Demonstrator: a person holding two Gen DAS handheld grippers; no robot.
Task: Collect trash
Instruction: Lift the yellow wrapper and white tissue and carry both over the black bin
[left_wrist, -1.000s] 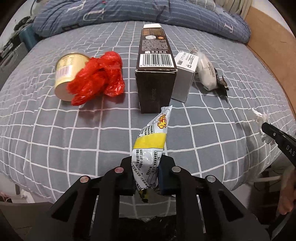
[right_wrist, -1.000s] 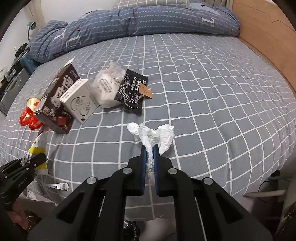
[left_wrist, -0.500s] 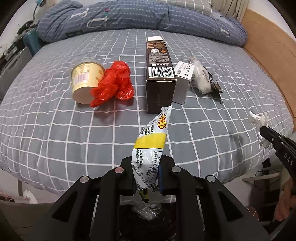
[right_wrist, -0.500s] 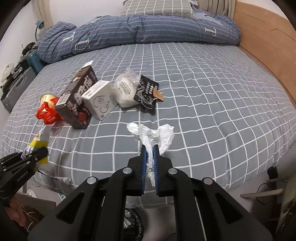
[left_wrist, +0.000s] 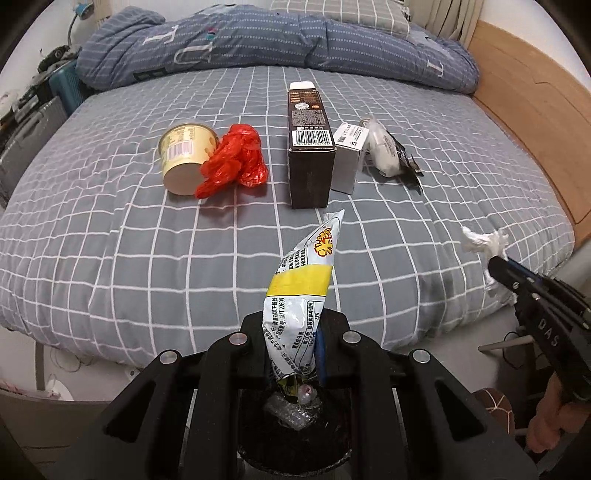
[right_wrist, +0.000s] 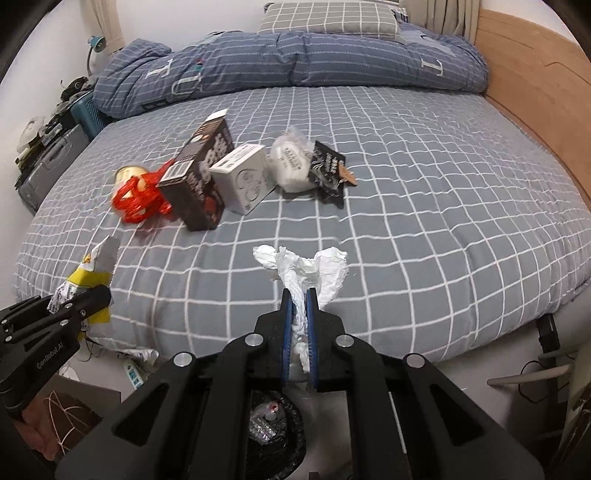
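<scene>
My left gripper (left_wrist: 293, 332) is shut on a silver and yellow snack wrapper (left_wrist: 303, 291), held upright over a black trash bin (left_wrist: 295, 435) below the bed edge. My right gripper (right_wrist: 298, 314) is shut on a crumpled white tissue (right_wrist: 314, 267), also above the bin (right_wrist: 273, 424). On the bed lie a yellow cup (left_wrist: 183, 160), a red plastic bag (left_wrist: 236, 160), a dark carton (left_wrist: 310, 147), a small white box (left_wrist: 349, 158), a white pouch (left_wrist: 382, 151) and a black wrapper (left_wrist: 408, 164).
The grey checked bed (left_wrist: 110, 240) fills the view, with a blue duvet (left_wrist: 258, 40) at the back and a wooden headboard (left_wrist: 535, 110) on the right. A dark case (right_wrist: 48, 166) stands left of the bed. Cables and litter lie on the floor.
Both grippers have pulled back from the bed with their loads. The trash bin has come into view under both of them.
</scene>
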